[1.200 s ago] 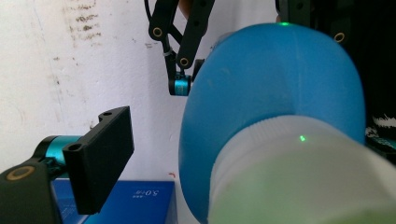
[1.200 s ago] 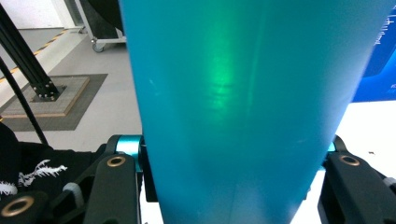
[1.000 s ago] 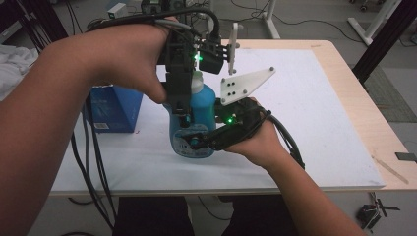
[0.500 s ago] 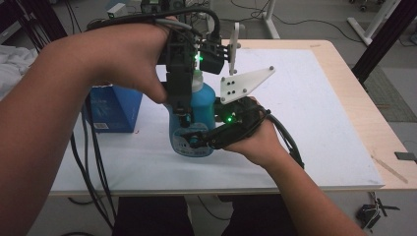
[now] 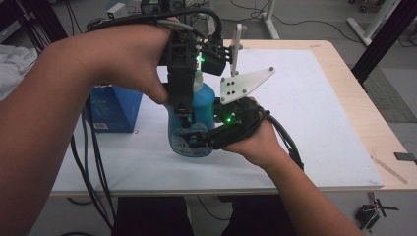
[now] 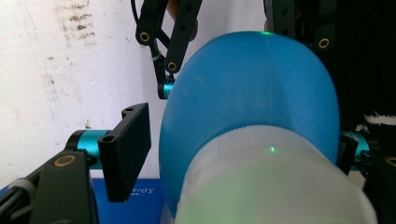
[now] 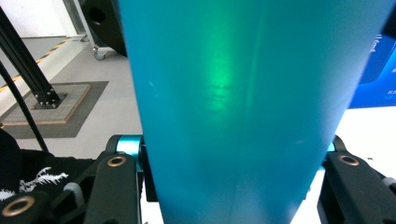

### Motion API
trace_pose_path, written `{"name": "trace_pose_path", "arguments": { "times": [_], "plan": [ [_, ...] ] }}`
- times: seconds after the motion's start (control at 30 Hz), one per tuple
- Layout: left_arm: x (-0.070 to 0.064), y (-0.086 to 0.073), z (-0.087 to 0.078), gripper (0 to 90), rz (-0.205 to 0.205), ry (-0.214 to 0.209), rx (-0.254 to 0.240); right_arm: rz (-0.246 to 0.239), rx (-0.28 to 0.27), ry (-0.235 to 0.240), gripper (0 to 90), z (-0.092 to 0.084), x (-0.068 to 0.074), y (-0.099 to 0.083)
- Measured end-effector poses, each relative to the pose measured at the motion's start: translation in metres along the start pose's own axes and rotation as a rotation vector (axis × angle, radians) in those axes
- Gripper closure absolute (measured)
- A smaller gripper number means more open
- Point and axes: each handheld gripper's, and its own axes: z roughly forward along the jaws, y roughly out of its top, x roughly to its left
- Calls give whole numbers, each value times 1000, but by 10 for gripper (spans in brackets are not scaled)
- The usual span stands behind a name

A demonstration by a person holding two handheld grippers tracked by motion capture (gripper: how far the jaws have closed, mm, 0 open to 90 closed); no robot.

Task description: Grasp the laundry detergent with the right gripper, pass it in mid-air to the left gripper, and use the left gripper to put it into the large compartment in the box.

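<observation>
A blue bottle (image 5: pixel 204 105) with a white cap (image 6: pixel 280 186) stands upright on the white mat (image 5: pixel 305 123). My right gripper (image 5: pixel 193 141) comes in level from the right and is shut on the bottle's lower body (image 7: pixel 233 93), a jaw on each side. My left gripper (image 5: pixel 189 105) points down over the bottle's top. Its jaws have just been closing around the cap and neck. In the left gripper view the left pad (image 6: pixel 128 151) still stands a little off the bottle (image 6: pixel 252 93). The other pad is hidden behind the bottle's shoulder.
A blue box (image 5: pixel 113 108) stands on the mat just left of the bottle. Cables (image 5: pixel 93 162) hang over the table's front left edge. The wooden table edge (image 5: pixel 373 123) runs along the right, with a black frame leg (image 5: pixel 383 34) beyond it.
</observation>
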Motion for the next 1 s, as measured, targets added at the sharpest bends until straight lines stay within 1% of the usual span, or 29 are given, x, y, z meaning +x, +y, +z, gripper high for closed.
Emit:
{"name": "trace_pose_path", "arguments": {
  "times": [0.07, 0.1, 0.17, 0.2, 0.23, 0.4, 0.53, 0.7, 0.77, 0.8, 0.83, 0.87, 0.9, 0.97, 1.0],
  "plan": [
    [0, 0, 0, 264, 1, -7, 3, -3, -1, 0, 453, 0, 0, 0],
    [-1, 0, 0, 294, 4, -11, 4, -3, -3, 1, 453, 0, 0, 0],
    [-1, 1, 0, 327, 7, -21, 5, -4, -10, 0, 453, -1, -1, 0],
    [-1, 1, 0, 366, 8, -27, 3, 1, -11, 2, 453, -1, 0, 1],
    [-2, 1, 0, 378, 9, -29, 4, 3, -11, 1, 453, -2, 0, 1],
    [-2, 2, 0, 383, 1, -34, 5, 2, -11, 6, 452, -2, 1, 1],
    [-4, 2, 0, 384, 10, -25, 5, -1, -7, 3, 450, -2, 2, 1],
    [-5, 2, -2, 387, 16, -19, 2, -15, -3, -7, 441, -4, 3, 2],
    [-6, 3, -2, 387, 7, -23, -1, -21, -3, -6, 431, -5, 4, 2],
    [-5, 3, -1, 387, 12, -23, 3, -28, -1, -11, 416, -5, 4, 2],
    [-5, 3, -1, 387, 12, -23, 3, -28, -11, -11, 385, -7, 5, 3],
    [-5, 3, -1, 387, 7, -24, 11, -28, -11, -11, 385, -7, 5, 3],
    [-4, 3, 0, 387, 6, -24, 13, -21, -17, -14, 337, -9, 5, 3],
    [-4, 1, 0, 387, -8, -22, 19, -14, -7, -37, 284, -13, 5, 4],
    [-3, 1, 0, 387, -7, -20, 19, -11, 3, -42, 260, -15, 4, 3]
  ]
}}
